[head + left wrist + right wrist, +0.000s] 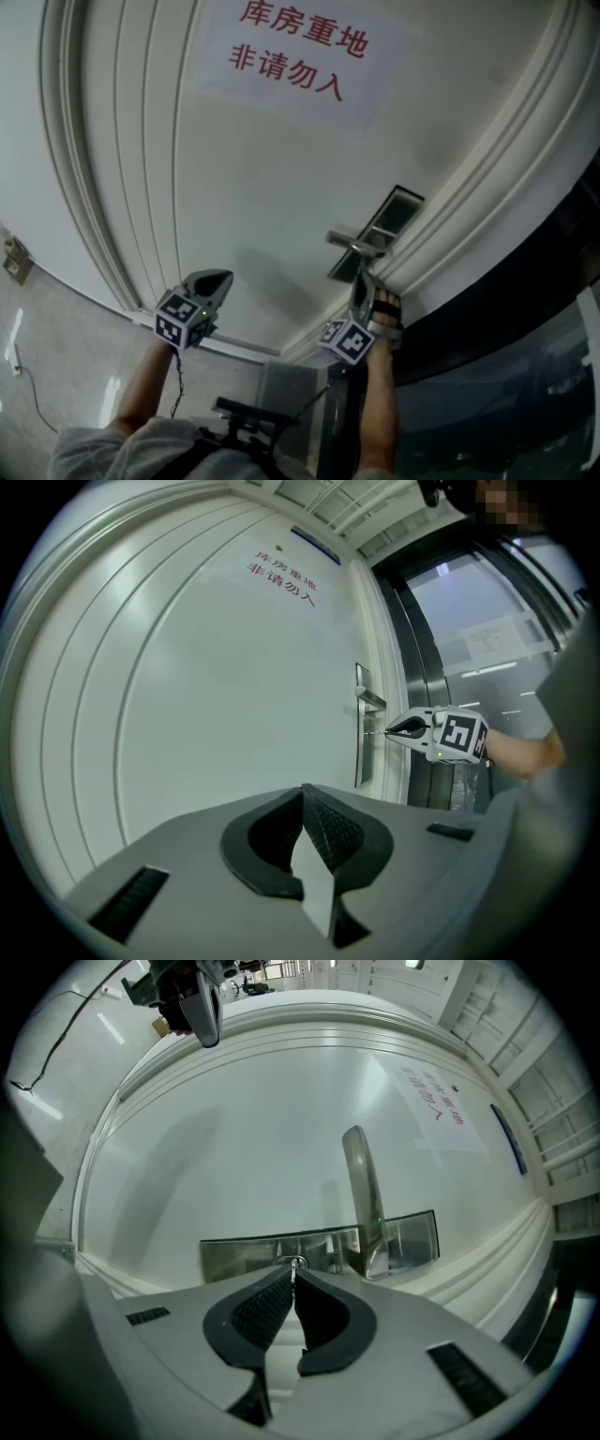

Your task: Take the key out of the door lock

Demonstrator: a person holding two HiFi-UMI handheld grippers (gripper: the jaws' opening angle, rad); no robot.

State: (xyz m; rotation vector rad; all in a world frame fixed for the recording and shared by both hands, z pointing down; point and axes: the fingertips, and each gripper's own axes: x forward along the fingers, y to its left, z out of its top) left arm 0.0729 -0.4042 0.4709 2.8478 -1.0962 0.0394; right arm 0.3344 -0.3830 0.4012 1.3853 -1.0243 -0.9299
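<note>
Key (294, 1262), small stiff silver metal, likely light and slippery; right hand-held gripper (293, 1273) pinches its head at the brushed-steel lock plate (234, 1255).

A paper sign (295, 61) printed in red characters is seen taped up flat — a narrow blue plate (314, 544) is mounted higher still. A dark glass panel (511, 394) is set at the right side, and a small wall box (14, 261) is fitted on the grey wall (66, 356) at far left.

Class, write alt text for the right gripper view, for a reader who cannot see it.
The right gripper, jaws closed on the key, meets a steel lock plate on a white door. A lever handle stands beside the jaws.
</note>
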